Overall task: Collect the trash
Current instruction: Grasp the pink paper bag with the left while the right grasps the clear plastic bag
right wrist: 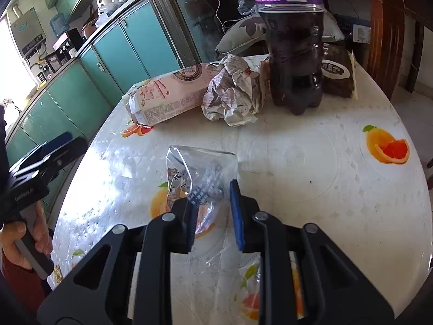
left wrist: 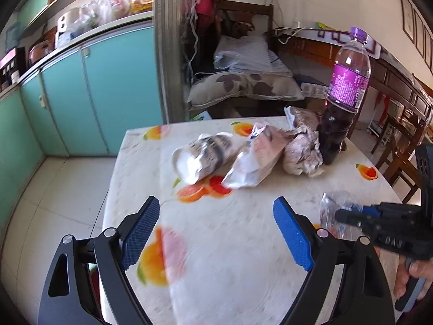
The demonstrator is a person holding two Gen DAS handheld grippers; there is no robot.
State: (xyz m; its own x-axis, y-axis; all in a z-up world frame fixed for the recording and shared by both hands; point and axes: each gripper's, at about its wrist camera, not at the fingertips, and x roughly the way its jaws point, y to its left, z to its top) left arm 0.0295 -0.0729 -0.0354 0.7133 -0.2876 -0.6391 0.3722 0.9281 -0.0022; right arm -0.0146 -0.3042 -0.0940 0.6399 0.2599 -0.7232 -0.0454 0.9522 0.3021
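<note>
Right gripper pinches a clear plastic wrapper on the fruit-print table near teal cabinets; left gripper gapes wide, empty.

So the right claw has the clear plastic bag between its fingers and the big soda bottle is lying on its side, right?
Not quite. The soda bottle stands upright on the table, as the left wrist view shows. The right claw does have the clear plastic bag between its fingers.

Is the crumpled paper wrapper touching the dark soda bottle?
Touching. The right wrist view shows the crumpled paper wrapper pressed against the lower left side of the dark soda bottle, with no tablecloth visible between them.
</note>
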